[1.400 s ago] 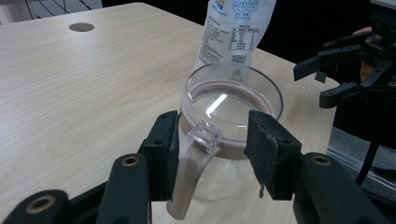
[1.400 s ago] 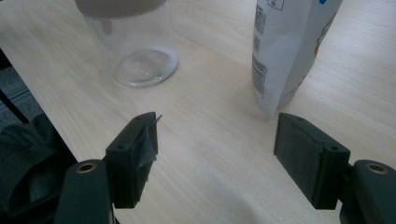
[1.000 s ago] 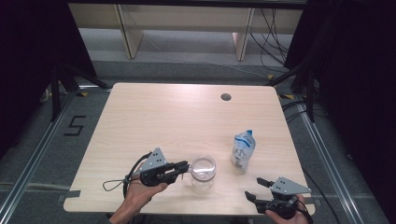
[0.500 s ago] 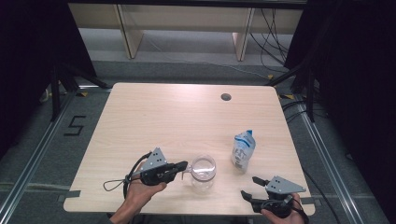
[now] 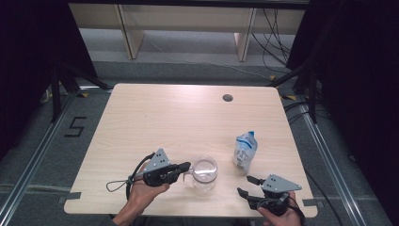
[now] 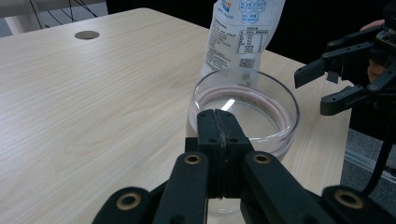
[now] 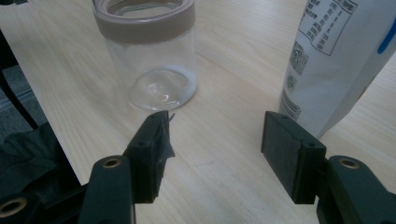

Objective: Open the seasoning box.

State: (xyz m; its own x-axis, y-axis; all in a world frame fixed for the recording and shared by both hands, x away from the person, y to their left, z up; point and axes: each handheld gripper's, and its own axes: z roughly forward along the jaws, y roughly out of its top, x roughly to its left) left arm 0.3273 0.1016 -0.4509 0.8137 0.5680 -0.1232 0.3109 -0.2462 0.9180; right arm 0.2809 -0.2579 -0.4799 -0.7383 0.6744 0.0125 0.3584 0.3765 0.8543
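Note:
A clear glass jar (image 5: pixel 204 173) with a pinkish rim stands near the table's front edge, empty as far as I can see. My left gripper (image 5: pixel 187 167) is shut, its tips right at the jar's near rim (image 6: pixel 219 122); nothing shows between the jaws. A white pouch with blue print (image 5: pixel 245 149) stands upright to the jar's right. My right gripper (image 5: pixel 245 185) is open at the front right, just in front of the pouch (image 7: pixel 336 56) and the jar (image 7: pixel 149 51), touching neither. From the left gripper view the right gripper (image 6: pixel 322 84) hangs open beyond the jar.
The light wooden table (image 5: pixel 179 117) has a round cable hole (image 5: pixel 227 98) at the back right. Its front edge lies close under both hands. Dark floor and metal rails surround the table, with shelving legs behind.
My right gripper has shifted slightly left and forward toward the jar and pouch, still open. The left gripper, jar and pouch have stayed put.

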